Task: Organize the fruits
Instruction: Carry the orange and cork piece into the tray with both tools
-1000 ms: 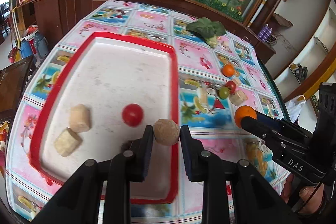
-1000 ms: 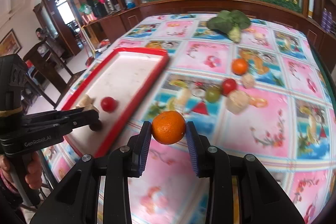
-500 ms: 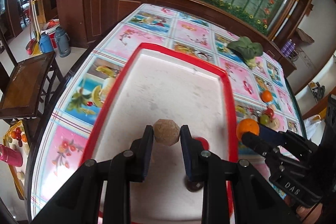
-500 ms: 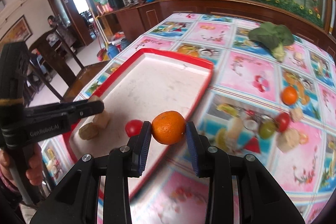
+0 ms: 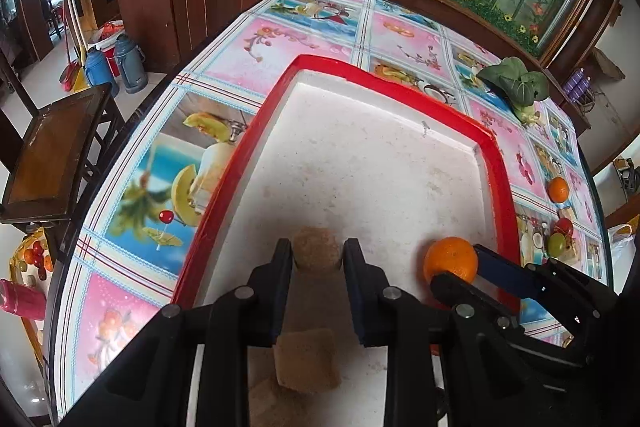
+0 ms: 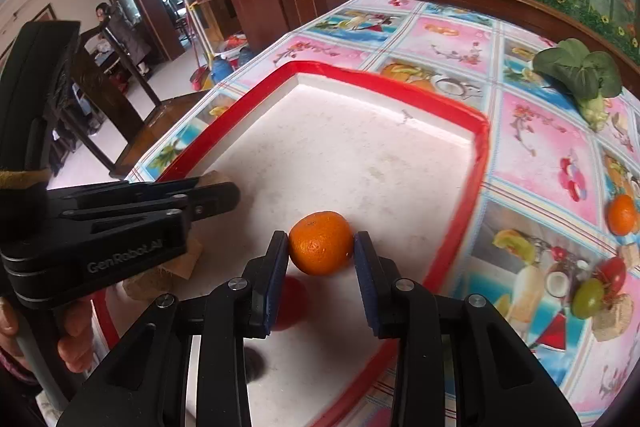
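Note:
My left gripper (image 5: 316, 257) is shut on a round brown fruit (image 5: 316, 254) and holds it over the near part of the red-rimmed white tray (image 5: 384, 75). My right gripper (image 6: 321, 251) is shut on an orange (image 6: 321, 242) over the same tray (image 6: 384, 79), to the right of the left gripper (image 6: 208, 197); the orange also shows in the left wrist view (image 5: 451, 259). Tan cubes (image 5: 308, 359) lie in the tray under the left gripper. A red tomato (image 6: 290, 303) lies in the tray under the right gripper.
On the flowered tablecloth right of the tray lie another orange (image 6: 621, 214), a red tomato (image 6: 612, 273), a green grape (image 6: 587, 298), a tan cube (image 6: 612, 317) and leafy greens (image 6: 580, 71). A wooden chair (image 5: 52, 155) stands left of the table.
Both grippers have moved left and forward over the tray with their fruits still held. The right gripper's orange now hangs over the tray floor instead of the tablecloth.

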A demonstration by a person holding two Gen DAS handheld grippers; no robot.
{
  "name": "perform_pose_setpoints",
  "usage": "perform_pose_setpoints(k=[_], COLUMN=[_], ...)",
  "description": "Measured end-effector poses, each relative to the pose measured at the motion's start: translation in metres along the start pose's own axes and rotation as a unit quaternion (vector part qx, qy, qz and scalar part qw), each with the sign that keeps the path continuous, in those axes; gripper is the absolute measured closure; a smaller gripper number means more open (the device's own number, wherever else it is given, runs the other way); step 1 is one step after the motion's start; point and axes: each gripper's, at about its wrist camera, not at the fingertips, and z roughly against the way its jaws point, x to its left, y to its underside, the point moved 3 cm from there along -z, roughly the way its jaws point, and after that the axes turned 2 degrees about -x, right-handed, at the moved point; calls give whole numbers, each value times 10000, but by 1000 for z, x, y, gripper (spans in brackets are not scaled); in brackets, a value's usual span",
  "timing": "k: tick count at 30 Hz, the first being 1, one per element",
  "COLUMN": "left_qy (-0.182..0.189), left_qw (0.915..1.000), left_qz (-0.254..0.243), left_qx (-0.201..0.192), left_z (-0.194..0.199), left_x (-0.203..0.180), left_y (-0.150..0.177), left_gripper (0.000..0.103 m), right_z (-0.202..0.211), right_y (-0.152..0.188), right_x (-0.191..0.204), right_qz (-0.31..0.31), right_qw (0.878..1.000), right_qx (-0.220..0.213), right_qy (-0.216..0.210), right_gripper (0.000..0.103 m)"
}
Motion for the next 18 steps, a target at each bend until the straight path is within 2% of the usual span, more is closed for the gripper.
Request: perform_pose_setpoints(k=[11,13,15,18], left_qy=[-160,-164,-245,-364], left_qw=[9999,9999,9997,9993], left_qz=[-30,-13,4,-19], left_qx=[7,34,20,-21], left_z=[-5,-4,-2,1], left_x=[0,0,0,-1], left_y=[1,2,4,8], left_gripper=[73,67,56,51], right_z=[-5,-4,-1,4], right_y=[0,1,2,3], right_x=[1,-1,-2,-3], right_qz=[53,-17,-59,-97], right_qw=[10000,10000,10000,9999], right_qx=[33,54,54,48], right_qy=[36,9,18,22], right_gripper=[69,69,69,69])
